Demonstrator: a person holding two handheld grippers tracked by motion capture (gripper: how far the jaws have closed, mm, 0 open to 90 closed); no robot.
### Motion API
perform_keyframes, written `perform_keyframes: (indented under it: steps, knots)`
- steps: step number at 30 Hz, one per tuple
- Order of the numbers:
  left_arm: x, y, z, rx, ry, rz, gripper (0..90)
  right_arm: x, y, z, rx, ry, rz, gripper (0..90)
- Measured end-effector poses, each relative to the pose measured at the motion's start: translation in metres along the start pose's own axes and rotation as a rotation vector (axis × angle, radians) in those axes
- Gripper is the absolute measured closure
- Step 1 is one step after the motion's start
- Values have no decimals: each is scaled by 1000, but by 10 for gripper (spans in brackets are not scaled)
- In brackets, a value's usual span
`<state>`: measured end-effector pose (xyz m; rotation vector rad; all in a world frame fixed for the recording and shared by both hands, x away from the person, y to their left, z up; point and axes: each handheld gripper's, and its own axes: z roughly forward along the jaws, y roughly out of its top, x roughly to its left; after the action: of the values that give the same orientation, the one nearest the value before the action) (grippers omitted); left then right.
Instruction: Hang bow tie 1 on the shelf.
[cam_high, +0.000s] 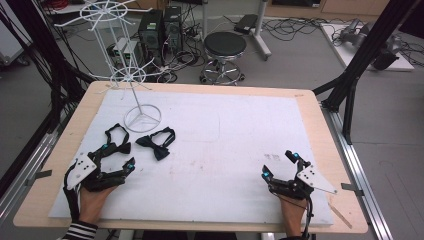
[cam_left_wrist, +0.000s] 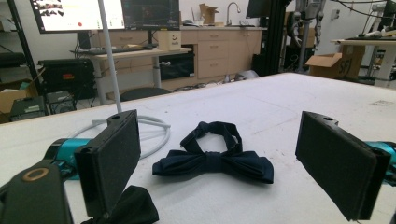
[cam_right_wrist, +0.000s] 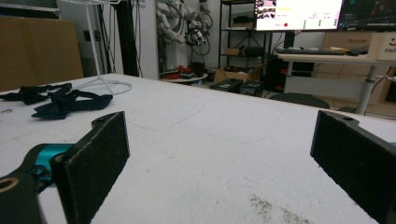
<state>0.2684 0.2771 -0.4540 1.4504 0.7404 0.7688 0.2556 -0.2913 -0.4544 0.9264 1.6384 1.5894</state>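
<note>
Two dark navy bow ties lie on the white mat at the left. One bow tie (cam_high: 158, 141) (cam_left_wrist: 214, 157) (cam_right_wrist: 70, 104) rests flat, ahead of my left gripper. The other bow tie (cam_high: 118, 139) (cam_left_wrist: 126, 208) (cam_right_wrist: 32, 92) lies just left of it, partly under my left jaw in the left gripper view. My left gripper (cam_high: 118, 156) (cam_left_wrist: 229, 163) sits near the table's front left, open, with nothing between its pads. At the front right, my right gripper (cam_high: 279, 164) (cam_right_wrist: 224, 163) rests open and empty on the mat. A white wire rack stand (cam_high: 135, 75) (cam_left_wrist: 109, 51) (cam_right_wrist: 95, 51) rises behind the bow ties.
The white mat (cam_high: 225, 135) covers most of the wooden table (cam_high: 320, 125). A black stool (cam_high: 224, 47) and computer cases (cam_high: 160, 30) stand on the floor beyond the far edge. Black frame posts (cam_high: 360, 60) rise at the table's right.
</note>
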Motion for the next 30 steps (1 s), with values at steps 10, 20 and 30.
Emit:
perform_keyframes:
  steps: [10, 20, 30]
  knots:
    - [0, 0, 0, -4, -6, -9, 145, 0, 0, 0, 3, -3, 5, 38]
    - [2, 3, -1, -4, -21, -18, 141, 0, 0, 0, 3, -7, 5, 38]
    - [12, 34, 1, 18, -72, 17, 141, 0, 0, 1, 1, -6, 5, 38]
